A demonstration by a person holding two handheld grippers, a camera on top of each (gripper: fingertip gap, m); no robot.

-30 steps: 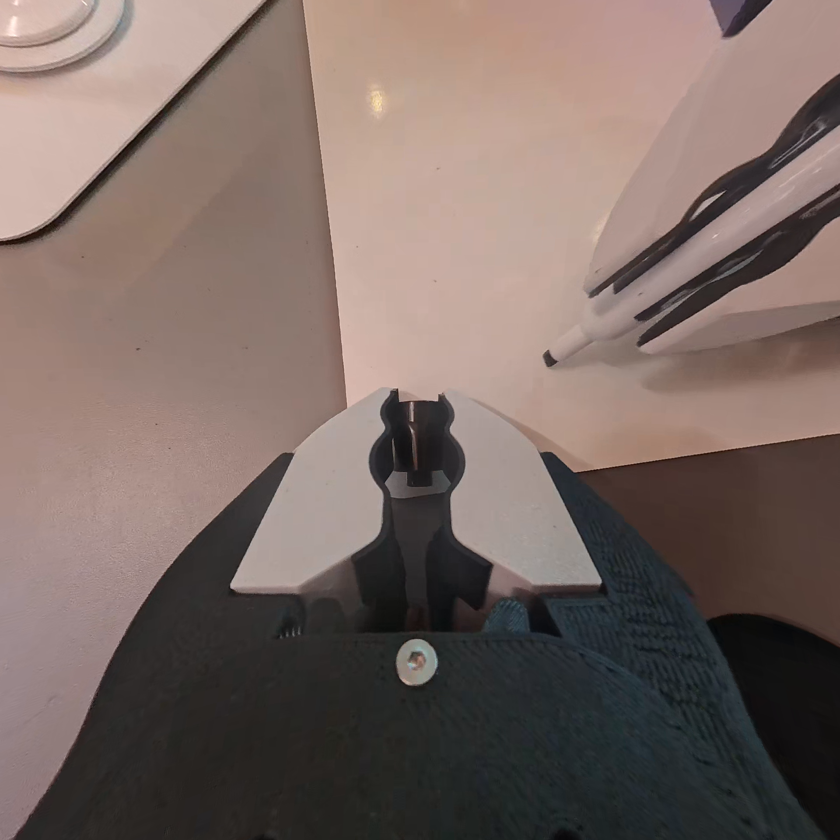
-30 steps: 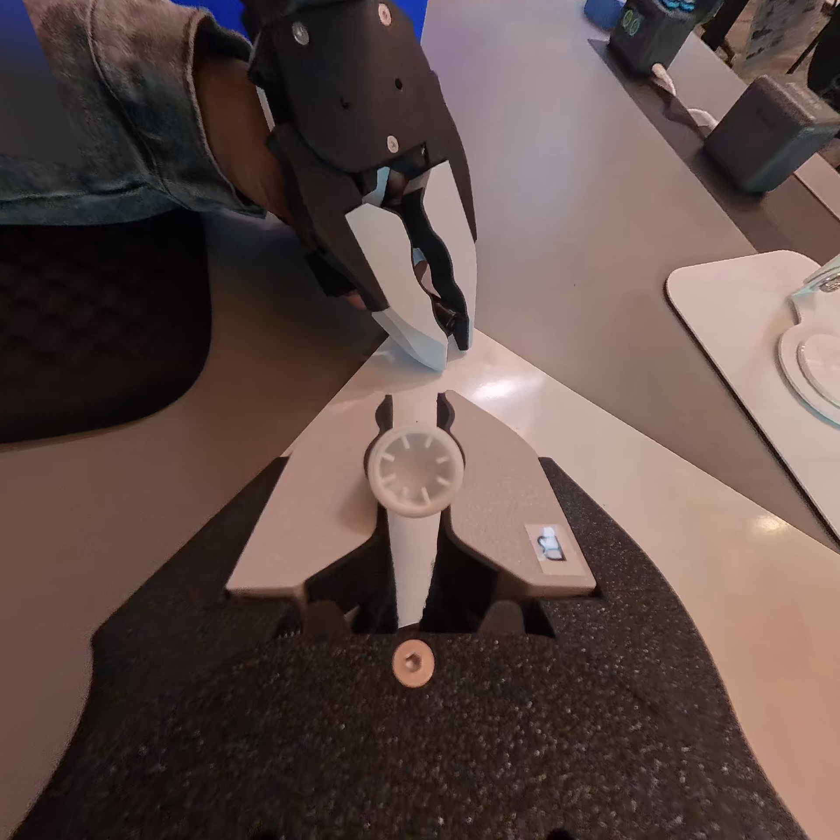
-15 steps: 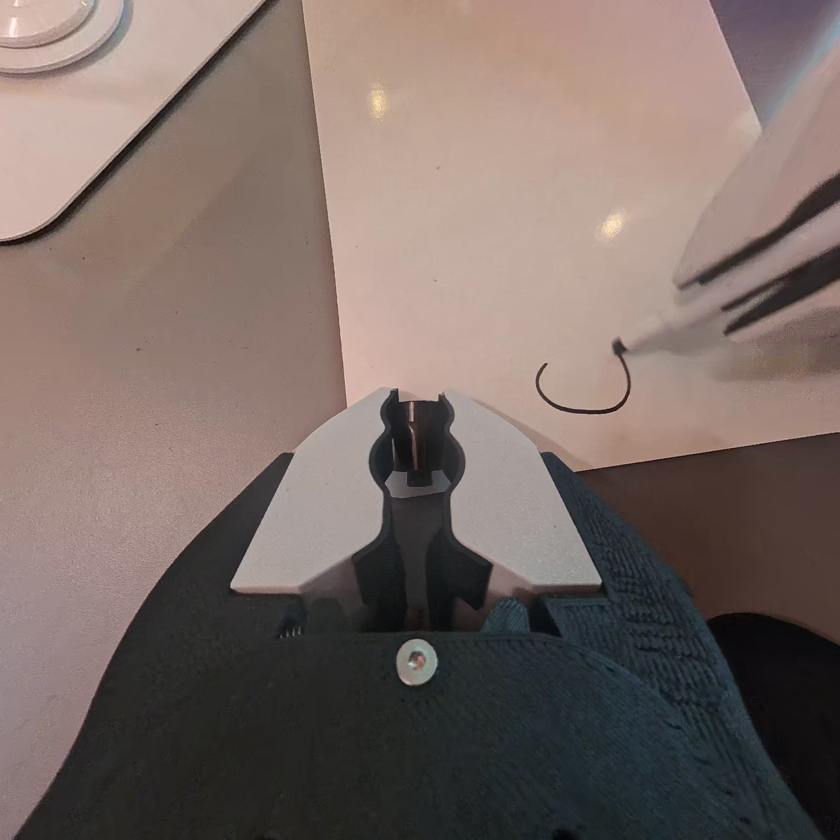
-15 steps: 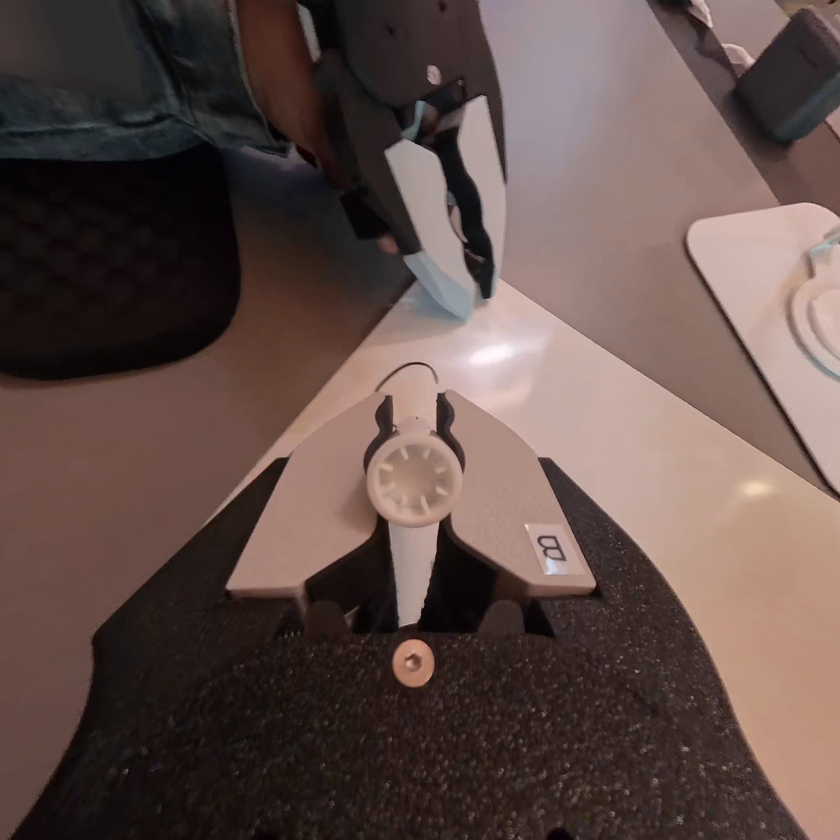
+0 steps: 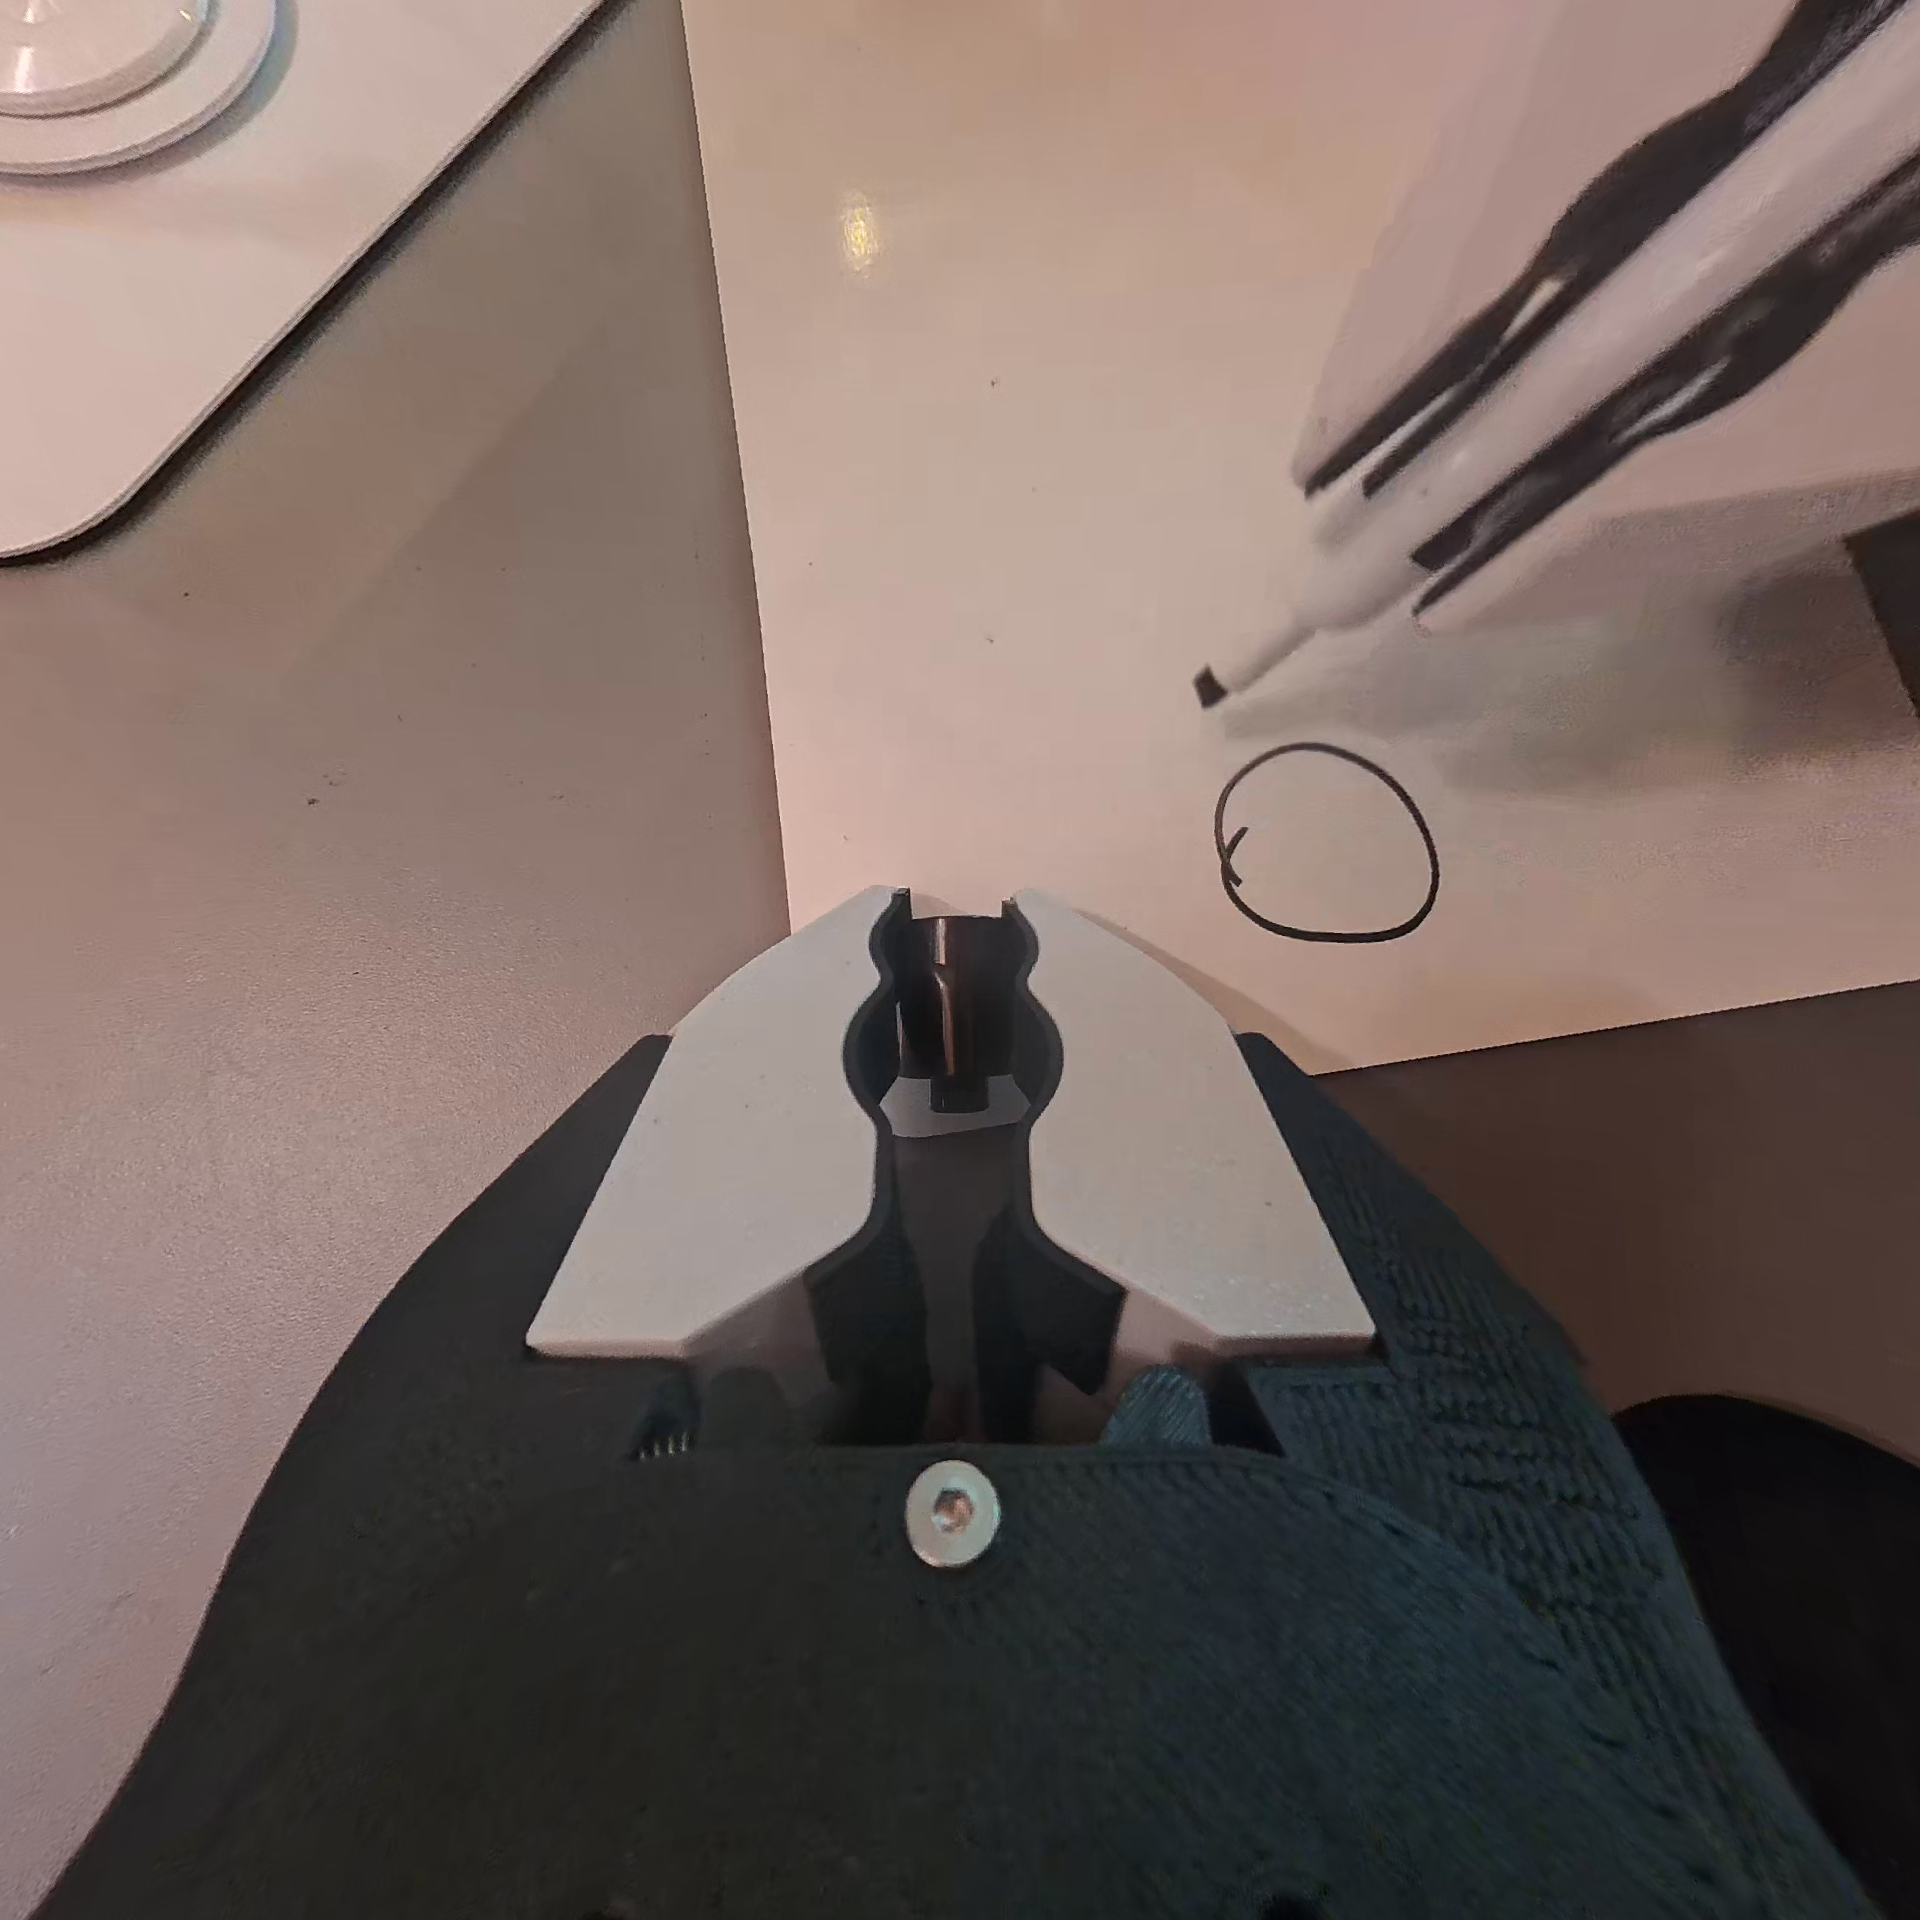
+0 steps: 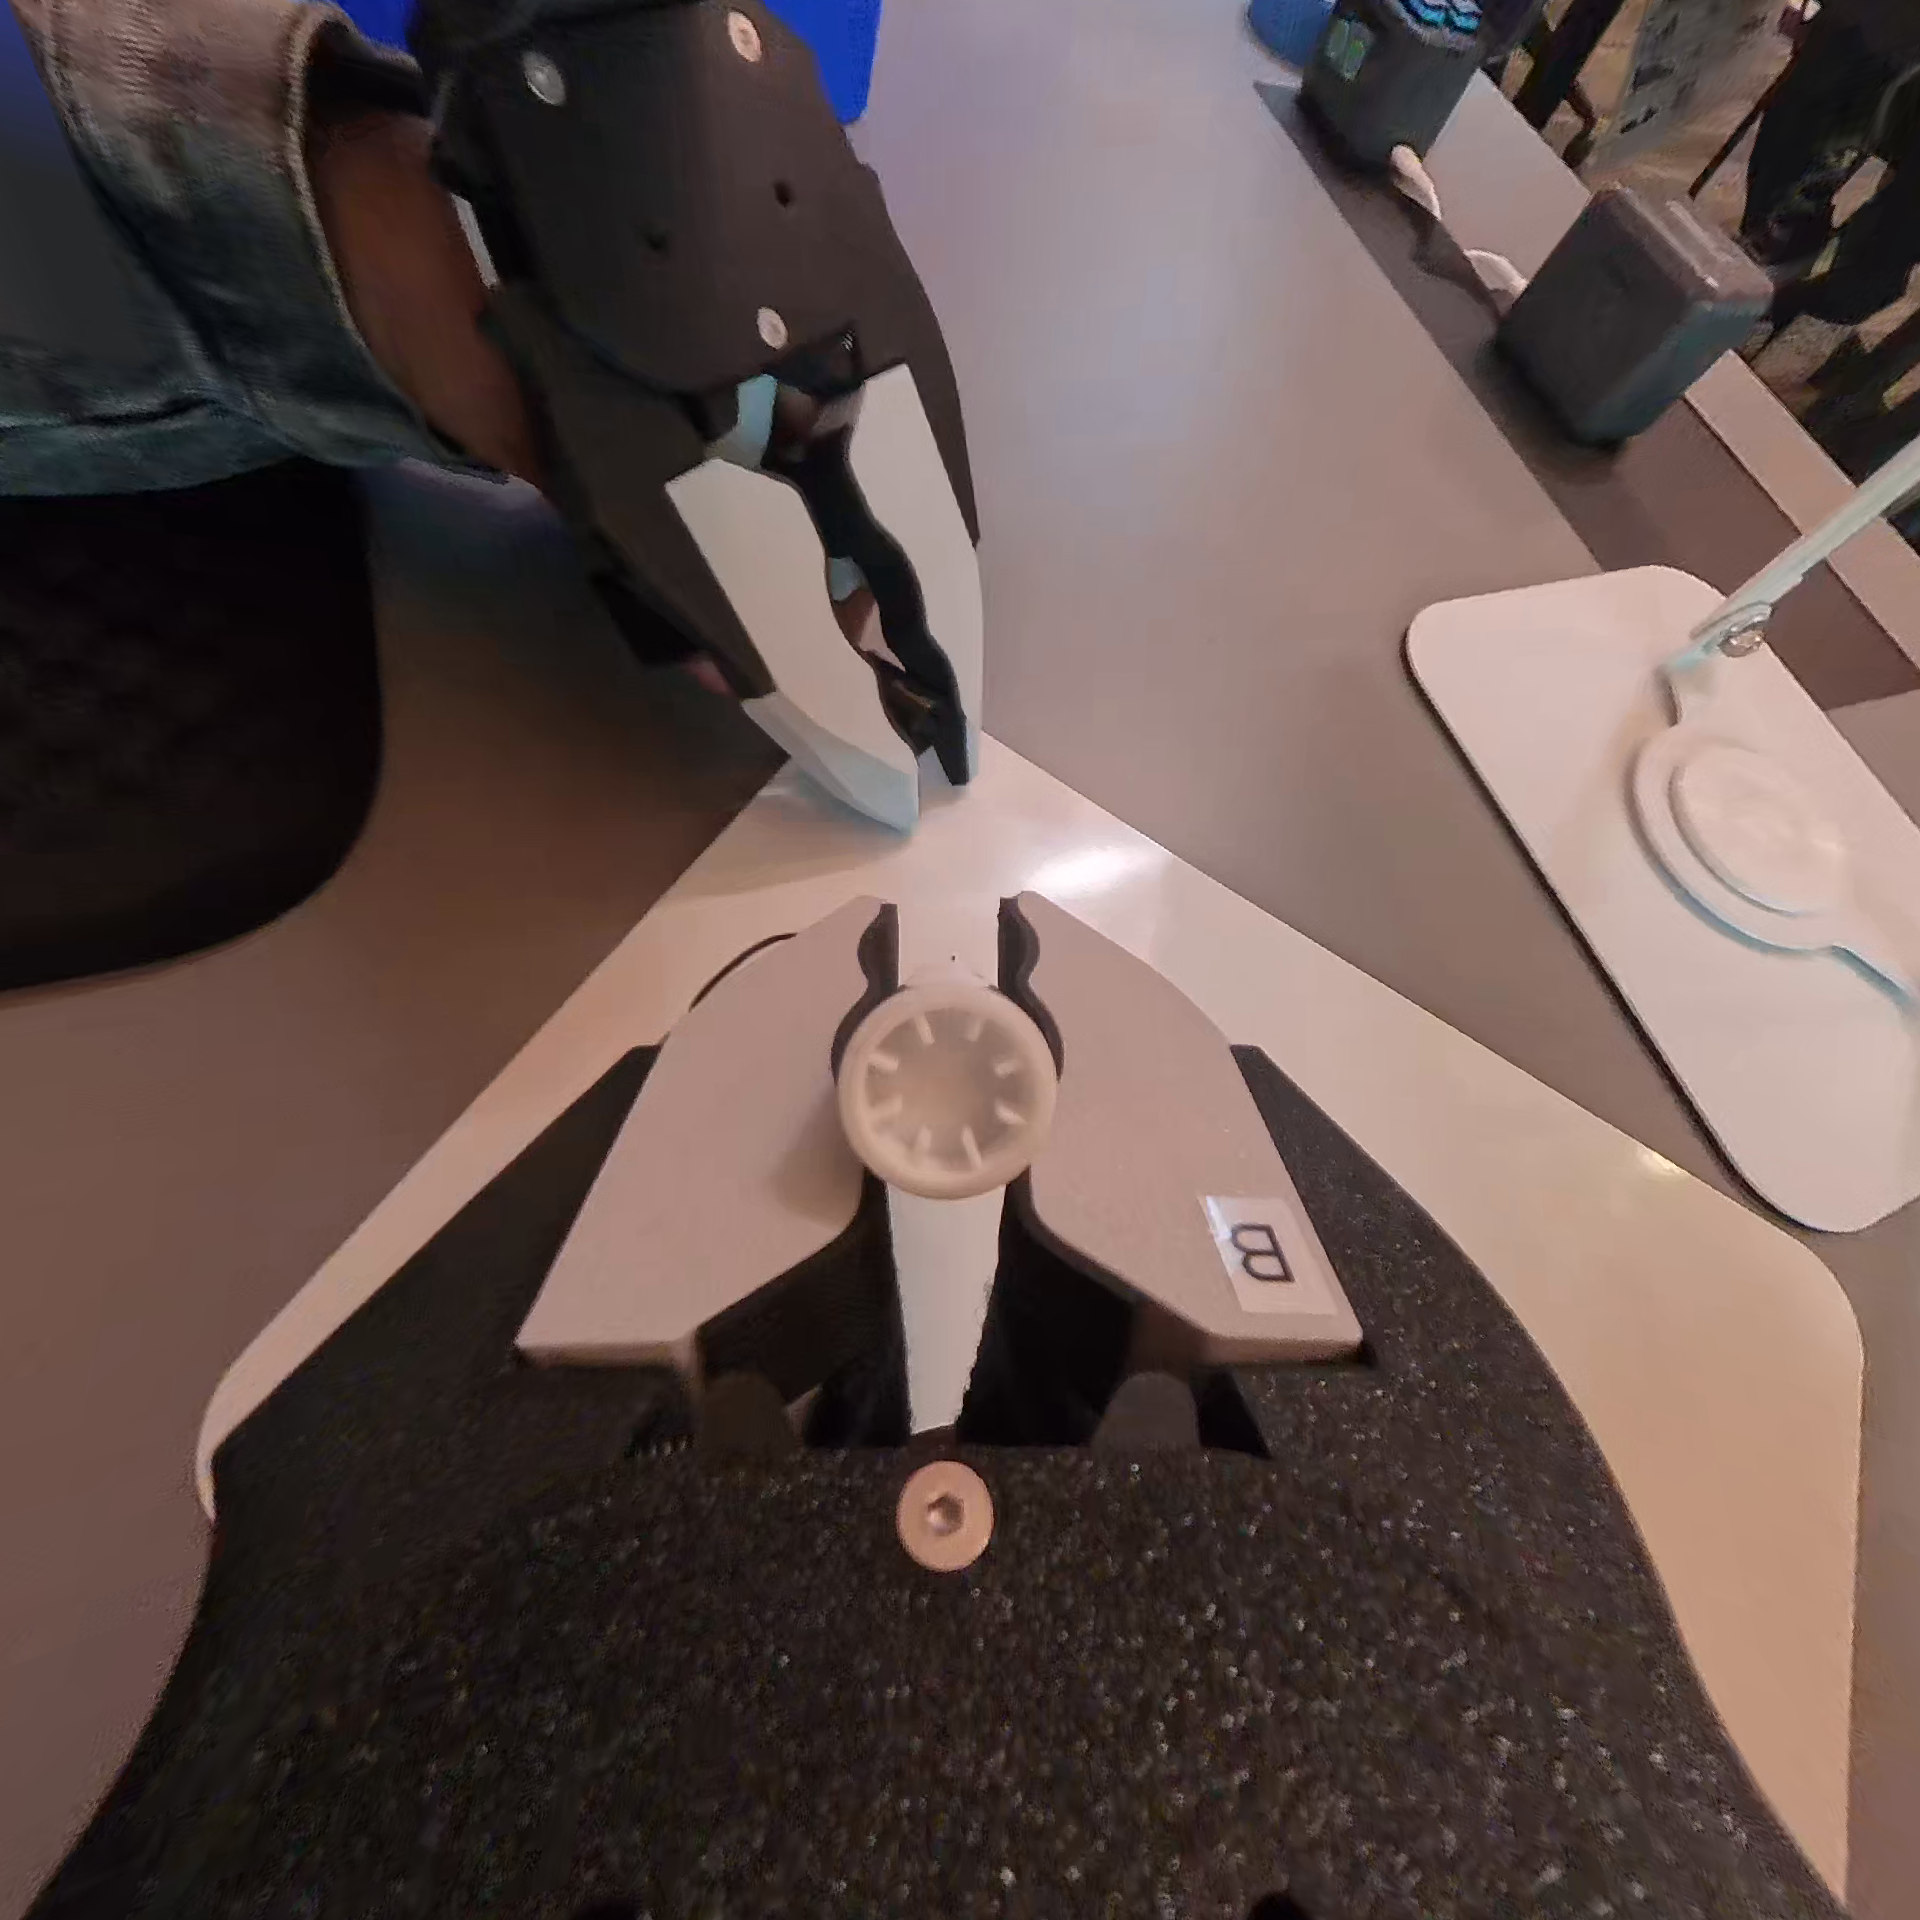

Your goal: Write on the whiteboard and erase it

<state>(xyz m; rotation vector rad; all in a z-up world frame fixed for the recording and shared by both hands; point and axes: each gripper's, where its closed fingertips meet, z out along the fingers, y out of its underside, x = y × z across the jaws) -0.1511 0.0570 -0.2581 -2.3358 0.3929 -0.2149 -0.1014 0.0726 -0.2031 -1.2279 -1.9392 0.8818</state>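
A white whiteboard (image 5: 1039, 416) lies flat on the table. A black hand-drawn circle (image 5: 1434, 873) is on it near its front edge. My right gripper (image 6: 948, 914) is shut on a white marker (image 6: 945, 1107), seen from its back end. In the left wrist view the right gripper (image 5: 1361, 520) is blurred, and the marker's black tip (image 5: 1210, 686) sits just past the circle's upper left. My left gripper (image 5: 954, 914) is shut on the black marker cap (image 5: 951, 997) at the board's corner. It also shows in the right wrist view (image 6: 930, 790), fingertips down on that corner.
A white lamp base (image 6: 1558, 779) stands on the grey table beyond the board, also in the left wrist view (image 5: 208, 260). A dark grey box (image 6: 1631, 312) sits far back. A person's denim sleeve (image 6: 208, 260) and a black chair seat (image 6: 156, 727) are beside the left gripper. Left tips to right tips: about 8 cm.
The marker swept round from a bare board to a half arc to a closed circle. Its tip has now moved off the circle to the upper left. The left gripper has stayed put.
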